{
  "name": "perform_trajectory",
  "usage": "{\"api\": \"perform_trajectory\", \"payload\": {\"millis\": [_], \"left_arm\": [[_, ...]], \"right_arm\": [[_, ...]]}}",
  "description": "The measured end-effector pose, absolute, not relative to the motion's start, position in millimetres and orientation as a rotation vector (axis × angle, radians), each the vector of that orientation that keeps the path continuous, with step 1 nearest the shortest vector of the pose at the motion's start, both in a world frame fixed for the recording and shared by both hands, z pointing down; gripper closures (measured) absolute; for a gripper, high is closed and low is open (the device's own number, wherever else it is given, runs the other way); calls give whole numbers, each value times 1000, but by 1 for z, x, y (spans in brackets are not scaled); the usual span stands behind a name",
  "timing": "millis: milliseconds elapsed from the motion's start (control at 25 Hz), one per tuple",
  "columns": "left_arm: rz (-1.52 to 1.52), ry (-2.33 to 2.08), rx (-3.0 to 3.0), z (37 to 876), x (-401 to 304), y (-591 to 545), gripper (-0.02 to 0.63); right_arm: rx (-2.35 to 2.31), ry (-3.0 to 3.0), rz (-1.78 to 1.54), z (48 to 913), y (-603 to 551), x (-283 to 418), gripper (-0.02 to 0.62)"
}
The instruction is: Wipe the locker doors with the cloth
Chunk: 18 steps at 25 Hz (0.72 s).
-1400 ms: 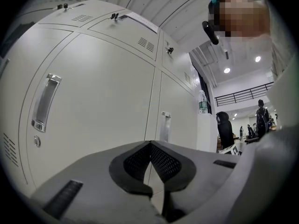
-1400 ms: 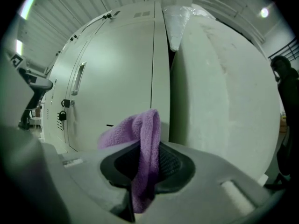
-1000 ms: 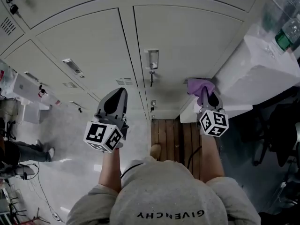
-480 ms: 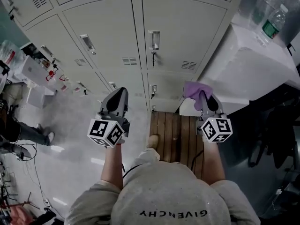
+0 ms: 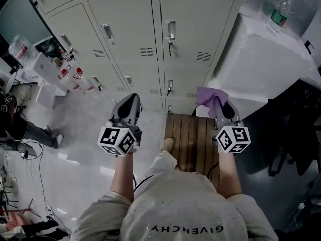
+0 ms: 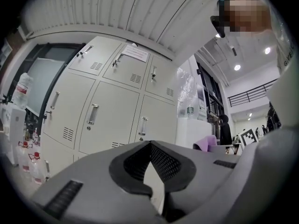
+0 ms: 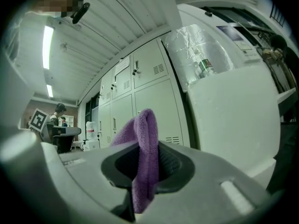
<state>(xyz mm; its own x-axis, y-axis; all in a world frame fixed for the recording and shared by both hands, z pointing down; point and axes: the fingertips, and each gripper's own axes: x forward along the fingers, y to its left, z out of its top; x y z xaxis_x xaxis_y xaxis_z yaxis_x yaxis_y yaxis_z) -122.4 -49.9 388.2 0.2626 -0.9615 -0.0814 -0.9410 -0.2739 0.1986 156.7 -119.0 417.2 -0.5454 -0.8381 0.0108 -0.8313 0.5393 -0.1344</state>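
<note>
At 12 o'clock, apart from the cloth [image 5: 211, 95] pinched in the right tongs [image 5: 219, 105], the locker doors [image 5: 195, 31] were seen; the left tongs [image 5: 129, 103] were pressed together, empty.

We found the locker doors [image 5: 130, 29] to be smooth painted metal, pale and matt, and their handles [image 5: 170, 30] a brighter bare metal. In front of the doors, the cloth [image 7: 140, 125] looked soft and fleecy, with a napped purple pile. The left gripper [image 6: 150, 146] and right gripper [image 7: 145, 148] had matt grey plastic shells and dark, finely ribbed fingers [image 6: 164, 163]. Below the doors, the wooden slats [image 5: 188, 139] looked dull beside the glossy floor [image 5: 75, 149].
</note>
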Motion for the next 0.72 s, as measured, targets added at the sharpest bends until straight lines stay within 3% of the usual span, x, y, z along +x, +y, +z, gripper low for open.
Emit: {"api": "perform_trajectory", "payload": {"millis": [720], "left_arm": [[-269,-1811,2449,376,-109,-24,607]], "right_arm": [[-1523,2660,-162,409,-81,174,540]]}}
